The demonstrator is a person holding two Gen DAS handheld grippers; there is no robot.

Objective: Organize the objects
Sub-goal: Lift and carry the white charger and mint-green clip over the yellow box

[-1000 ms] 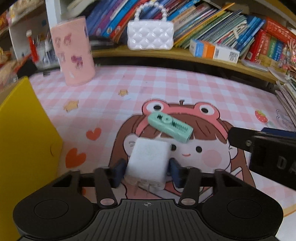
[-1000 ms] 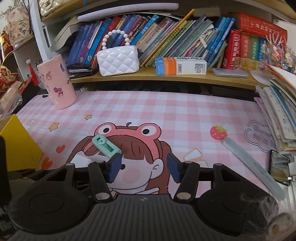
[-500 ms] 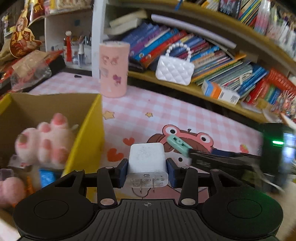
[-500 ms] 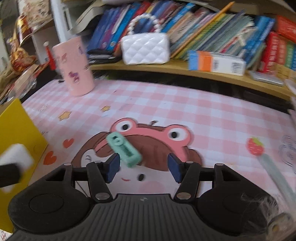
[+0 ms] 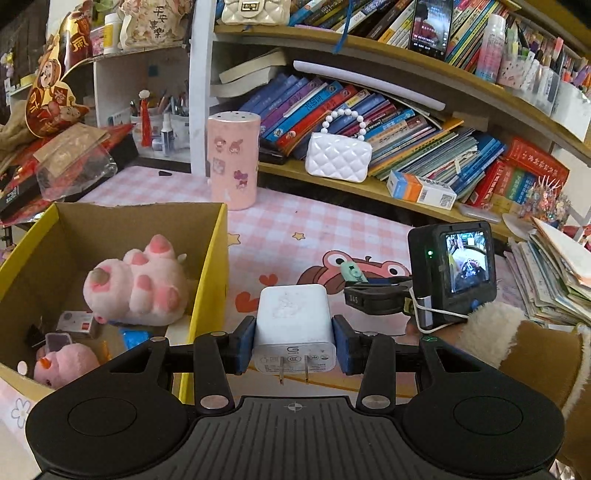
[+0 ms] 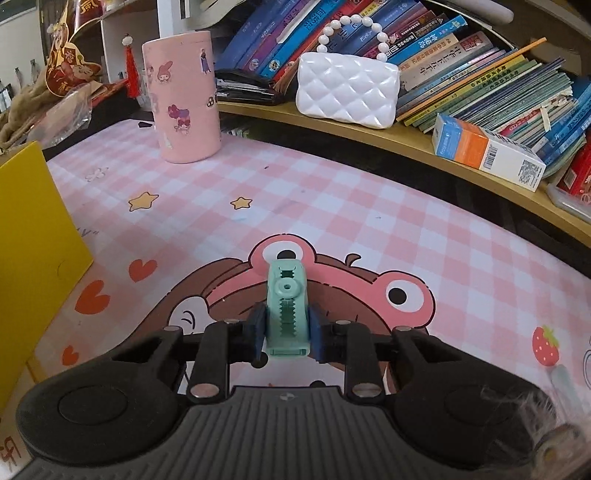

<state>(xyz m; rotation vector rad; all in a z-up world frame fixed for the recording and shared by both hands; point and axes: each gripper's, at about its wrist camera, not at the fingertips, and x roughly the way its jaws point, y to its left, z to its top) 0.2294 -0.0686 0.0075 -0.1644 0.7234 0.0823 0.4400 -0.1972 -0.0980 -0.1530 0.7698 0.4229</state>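
Our yellow cardboard box [image 5: 207, 266] holds a pink plush paw [image 5: 136, 282] (plus small oddments). Our left gripper [image 5: 294, 341] clamps a white plug-in charger [image 5: 293, 325]; our right gripper [image 6: 285, 334] pinches a mint-green plastic clip [image 6: 286, 306] on the pink checked mat [image 6: 332, 206].

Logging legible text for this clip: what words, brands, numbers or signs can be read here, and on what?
"平安" over "喜樂": cream bag on the top shelf.
"G" logo with certification marks: white charger held in the left gripper; its fine print is too small.
Barcode and QR code: blue-orange box; its print is unreadable.
Book spines: Chinese titles, too small or blurred to quote.
Green clip in the right gripper: no text.
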